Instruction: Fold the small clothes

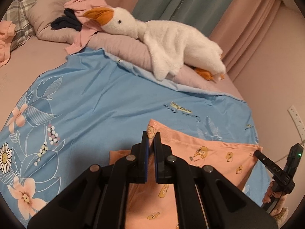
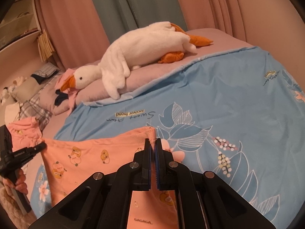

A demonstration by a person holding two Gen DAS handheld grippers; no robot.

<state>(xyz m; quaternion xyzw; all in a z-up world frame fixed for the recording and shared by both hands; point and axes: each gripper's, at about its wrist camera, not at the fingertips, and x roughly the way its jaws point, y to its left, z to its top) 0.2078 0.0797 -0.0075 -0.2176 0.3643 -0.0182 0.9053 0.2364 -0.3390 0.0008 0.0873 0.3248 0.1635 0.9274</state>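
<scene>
A small peach garment [image 1: 215, 152] with a cartoon duck print is held up over the blue floral bedspread [image 1: 85, 99]. My left gripper [image 1: 151, 136] is shut on its left top corner. My right gripper [image 2: 153, 143] is shut on the other top corner, at the ribbed edge of the garment [image 2: 91, 158], which hangs stretched between the two. The right gripper also shows at the right edge of the left wrist view [image 1: 257, 152], and the left gripper at the left edge of the right wrist view [image 2: 42, 146].
A white plush goose [image 1: 171, 40] lies on a mauve pillow roll [image 1: 125, 47] at the far side of the bed. More pink and dark clothes [image 1: 80, 19] are piled on pillows at the head. Another peach garment [image 2: 24, 131] lies left. Curtains [image 2: 133, 9] hang behind.
</scene>
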